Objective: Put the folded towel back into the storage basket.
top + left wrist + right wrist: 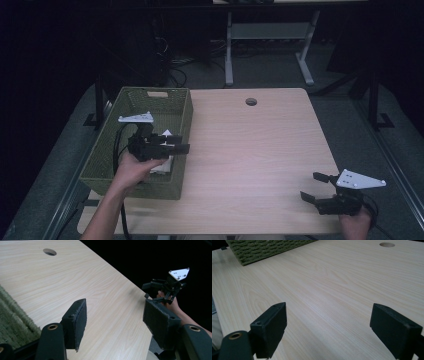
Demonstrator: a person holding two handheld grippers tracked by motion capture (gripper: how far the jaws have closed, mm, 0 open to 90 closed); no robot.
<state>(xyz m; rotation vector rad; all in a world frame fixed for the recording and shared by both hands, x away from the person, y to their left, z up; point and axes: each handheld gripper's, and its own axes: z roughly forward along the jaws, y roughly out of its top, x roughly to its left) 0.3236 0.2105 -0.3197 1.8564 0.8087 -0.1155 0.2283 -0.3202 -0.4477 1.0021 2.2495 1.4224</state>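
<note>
My left gripper [181, 143] hovers over the right wall of a green woven basket [185, 120] at the table's left side. It points right across the table, and its jaws stand open with nothing between them [115, 315]. A white object [161, 166] lies in the basket just under that hand; I cannot tell what it is. My right gripper [310, 186] sits low over the table's near right corner, pointing left, open and empty [328, 322]. The left gripper view also shows the right gripper [147, 291] farther off, held in a hand.
The light wooden table [250, 150] has a round cable hole [251, 101] near its far edge. The basket's corner [267, 247] lies far ahead of the right gripper. Beyond the table are dark floor, cables and a desk frame [229, 50].
</note>
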